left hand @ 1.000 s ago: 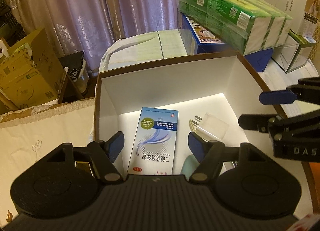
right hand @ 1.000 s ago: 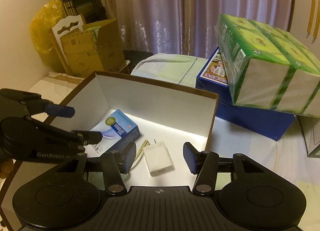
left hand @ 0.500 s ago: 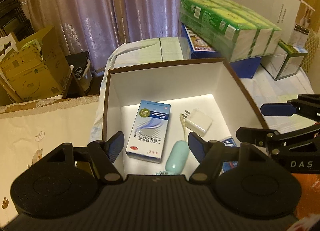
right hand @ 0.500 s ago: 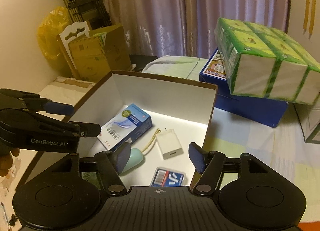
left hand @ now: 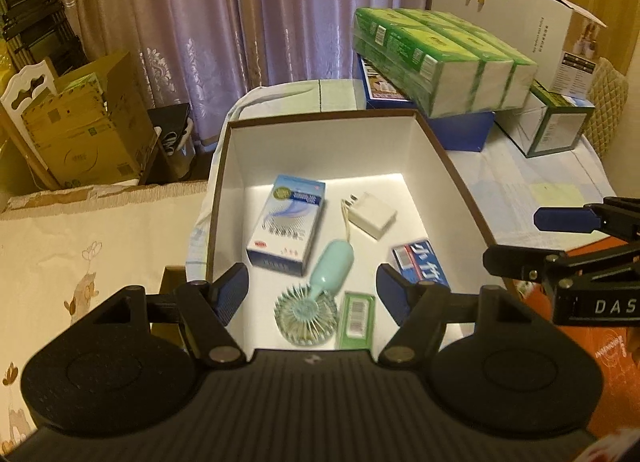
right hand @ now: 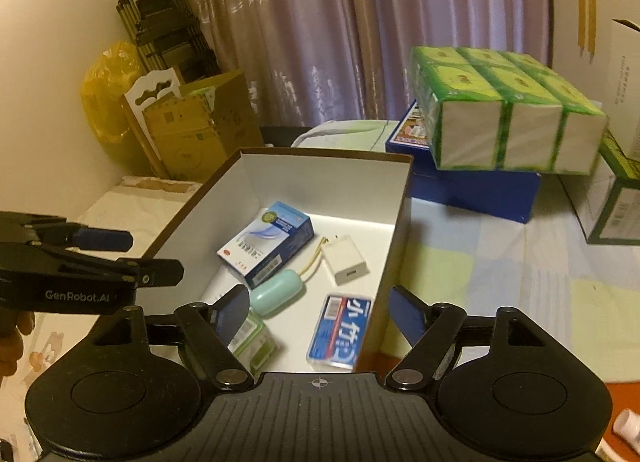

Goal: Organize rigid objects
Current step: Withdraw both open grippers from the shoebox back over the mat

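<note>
Left gripper [left hand: 312, 286]: jaws spread wide and holding nothing, poised above the near end of the box.
Right gripper [right hand: 318, 312]: also wide apart and empty, over the box's right wall.
Box [left hand: 320, 142]: white inside with a brown rim, open on top, sitting on the cloth-covered table [right hand: 500, 258].
Medicine carton [left hand: 286, 224]: blue and white, lying flat on the left of the box floor.
Charger [left hand: 372, 214]: a white plug lying to the carton's right, prongs toward the back wall.
Handheld fan [left hand: 316, 298]: mint green, lying with its head nearest the left gripper and its cord running up beside the charger.
Blue card case [left hand: 420, 264]: against the right wall.
Green packet [left hand: 356, 320]: just beside the fan head.
Around the box: green tissue packs [right hand: 504, 122] stacked on a blue carton [right hand: 476, 190] behind it, well apart; cardboard boxes [left hand: 84, 130] on the left; purple curtains [left hand: 240, 22] behind.
In the way: the box's right wall rises between the right gripper's fingers.
</note>
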The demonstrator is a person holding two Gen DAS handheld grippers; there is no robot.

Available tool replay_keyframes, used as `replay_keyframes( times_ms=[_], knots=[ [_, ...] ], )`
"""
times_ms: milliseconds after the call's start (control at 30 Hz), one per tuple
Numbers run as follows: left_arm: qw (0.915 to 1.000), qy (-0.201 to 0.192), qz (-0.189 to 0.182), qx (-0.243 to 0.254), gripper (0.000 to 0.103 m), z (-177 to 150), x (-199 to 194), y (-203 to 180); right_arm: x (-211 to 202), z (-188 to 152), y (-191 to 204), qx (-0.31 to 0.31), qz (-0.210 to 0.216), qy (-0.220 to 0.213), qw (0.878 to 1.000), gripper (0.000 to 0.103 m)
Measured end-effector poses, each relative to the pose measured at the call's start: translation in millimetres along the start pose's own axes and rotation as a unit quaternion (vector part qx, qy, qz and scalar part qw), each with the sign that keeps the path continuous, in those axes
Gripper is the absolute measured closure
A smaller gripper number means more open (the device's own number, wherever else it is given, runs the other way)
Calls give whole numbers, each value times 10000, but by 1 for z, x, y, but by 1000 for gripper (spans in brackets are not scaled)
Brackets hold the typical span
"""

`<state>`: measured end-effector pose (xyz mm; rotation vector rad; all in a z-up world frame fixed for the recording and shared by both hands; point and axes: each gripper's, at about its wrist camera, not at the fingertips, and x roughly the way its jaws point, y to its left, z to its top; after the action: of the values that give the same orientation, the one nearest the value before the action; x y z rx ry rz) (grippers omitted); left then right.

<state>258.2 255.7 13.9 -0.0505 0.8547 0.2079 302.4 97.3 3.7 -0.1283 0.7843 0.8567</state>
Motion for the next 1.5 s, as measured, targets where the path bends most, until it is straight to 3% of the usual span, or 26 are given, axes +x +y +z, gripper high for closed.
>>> replay_keyframes(
  times_ms=[400,767,1500],
  knots=[
    [9998,-114,31,-155,36,-40,-42,-26,-49,-38,1,100,55,-32,9999,28],
    [9995,161,-226,-155,36,-77,-57,-78,-87,-75,-15,149,44,94,9998,28],
    [9973,545,-497,63,36,-104,-53,-171,-133,-125,-79,175,-55,526,9984,28]
  ],
)
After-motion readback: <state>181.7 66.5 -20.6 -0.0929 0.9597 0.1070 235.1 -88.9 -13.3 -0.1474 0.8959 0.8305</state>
